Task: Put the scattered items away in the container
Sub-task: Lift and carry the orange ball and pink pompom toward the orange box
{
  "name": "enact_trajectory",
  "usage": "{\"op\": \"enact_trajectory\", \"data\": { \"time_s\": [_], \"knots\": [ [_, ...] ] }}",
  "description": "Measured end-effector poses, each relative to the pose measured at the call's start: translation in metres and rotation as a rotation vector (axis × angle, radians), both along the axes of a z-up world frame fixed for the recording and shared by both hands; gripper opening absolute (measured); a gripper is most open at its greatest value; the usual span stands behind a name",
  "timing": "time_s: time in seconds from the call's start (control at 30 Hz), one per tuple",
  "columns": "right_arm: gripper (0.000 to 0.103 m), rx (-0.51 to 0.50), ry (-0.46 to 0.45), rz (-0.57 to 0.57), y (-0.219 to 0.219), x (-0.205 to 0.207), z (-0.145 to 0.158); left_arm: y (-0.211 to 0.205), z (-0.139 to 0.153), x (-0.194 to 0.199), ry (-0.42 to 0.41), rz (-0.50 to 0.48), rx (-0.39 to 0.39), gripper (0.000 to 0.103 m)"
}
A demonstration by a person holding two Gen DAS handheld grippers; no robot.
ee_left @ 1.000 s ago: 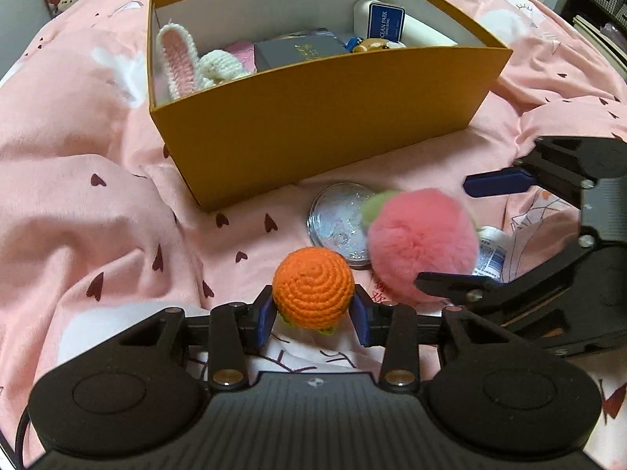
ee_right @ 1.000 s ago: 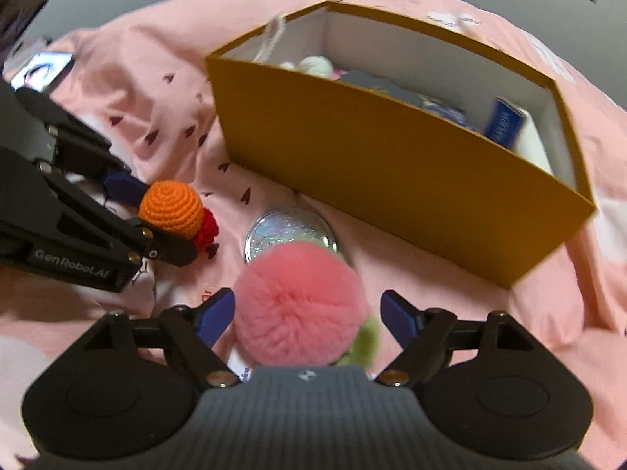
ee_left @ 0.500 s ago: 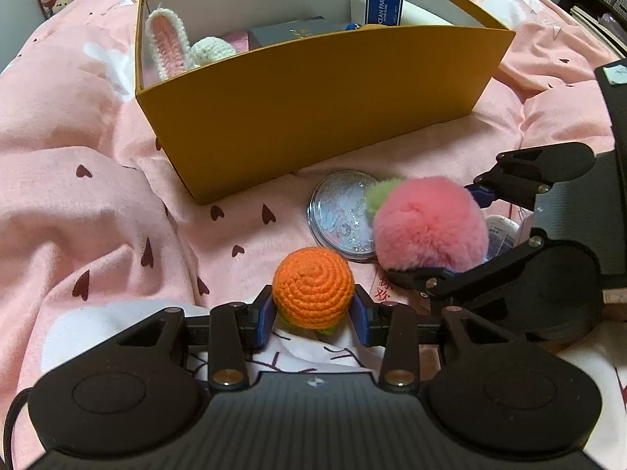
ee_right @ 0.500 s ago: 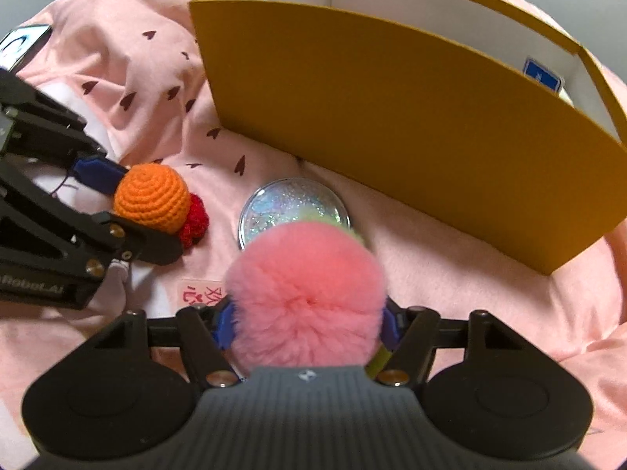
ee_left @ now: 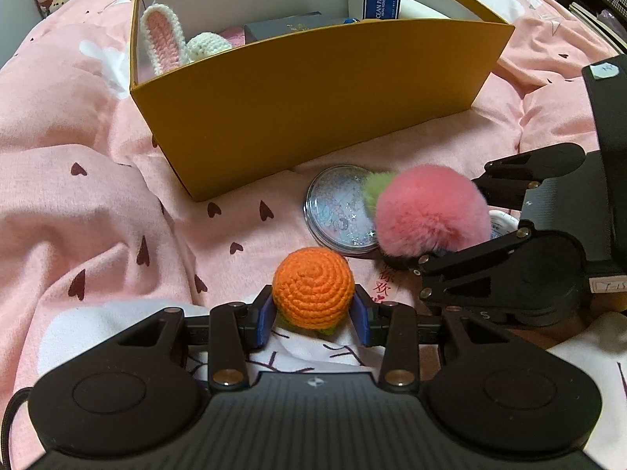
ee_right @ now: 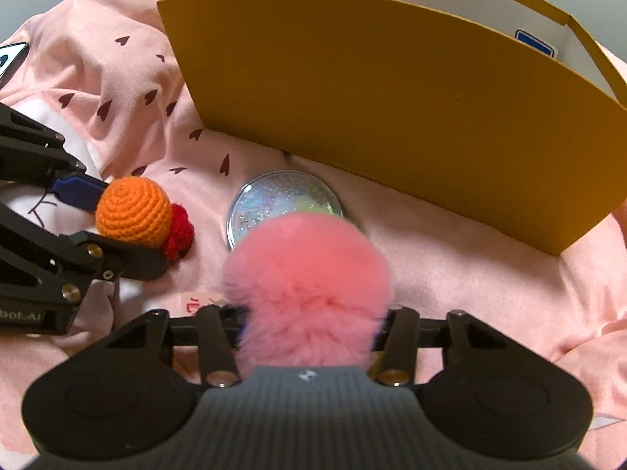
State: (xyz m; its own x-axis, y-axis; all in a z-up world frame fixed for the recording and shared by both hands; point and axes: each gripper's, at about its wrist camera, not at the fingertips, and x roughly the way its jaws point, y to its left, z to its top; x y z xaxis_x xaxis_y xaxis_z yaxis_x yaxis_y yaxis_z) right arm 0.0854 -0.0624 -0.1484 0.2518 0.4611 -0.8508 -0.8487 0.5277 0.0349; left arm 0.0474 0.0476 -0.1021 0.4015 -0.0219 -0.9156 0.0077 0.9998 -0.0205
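Right gripper point(ee_right: 309, 327) jaws have just closed onto pink pompom point(ee_right: 307, 286) | left gripper point(ee_left: 313, 315) jaws clamp orange crochet ball point(ee_left: 313, 288) | risk: soft fur slips free toward yellow box point(ee_right: 411, 117) at 12 o'clock

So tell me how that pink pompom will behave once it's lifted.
The pink pompom looks fluffy, so it probably squashes between the right tool, whose jaws have just been closing on it. Likely very light. Its round shape could roll on the blanket if dropped.

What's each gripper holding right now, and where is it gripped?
Left gripper: orange crochet ball, clamped at its sides. Right gripper: pink pompom, squeezed across its fluffy sides, jaws just closing.
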Motion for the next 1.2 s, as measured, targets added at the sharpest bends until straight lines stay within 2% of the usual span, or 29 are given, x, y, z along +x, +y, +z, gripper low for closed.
{"op": "enact_trajectory", "data": {
  "time_s": [0.27, 0.43, 0.87, 1.2],
  "knots": [
    [0.048, 0.071, -0.017, -0.021, -0.015, 0.003, 0.014, 0.002, 0.004, -0.002, -0.032, -0.003, -0.025, 0.046],
    [0.047, 0.124, -0.043, -0.061, -0.027, 0.002, 0.027, 0.003, 0.015, -0.004, -0.093, -0.007, -0.057, 0.046],
    [0.047, 0.281, -0.16, -0.105, -0.055, 0.006, 0.09, 0.005, 0.074, 0.003, -0.286, -0.014, -0.089, 0.046],
    [0.047, 0.385, -0.257, -0.16, -0.058, 0.052, 0.145, 0.0, 0.113, 0.04, -0.412, -0.024, -0.072, 0.046]
  ]
}}
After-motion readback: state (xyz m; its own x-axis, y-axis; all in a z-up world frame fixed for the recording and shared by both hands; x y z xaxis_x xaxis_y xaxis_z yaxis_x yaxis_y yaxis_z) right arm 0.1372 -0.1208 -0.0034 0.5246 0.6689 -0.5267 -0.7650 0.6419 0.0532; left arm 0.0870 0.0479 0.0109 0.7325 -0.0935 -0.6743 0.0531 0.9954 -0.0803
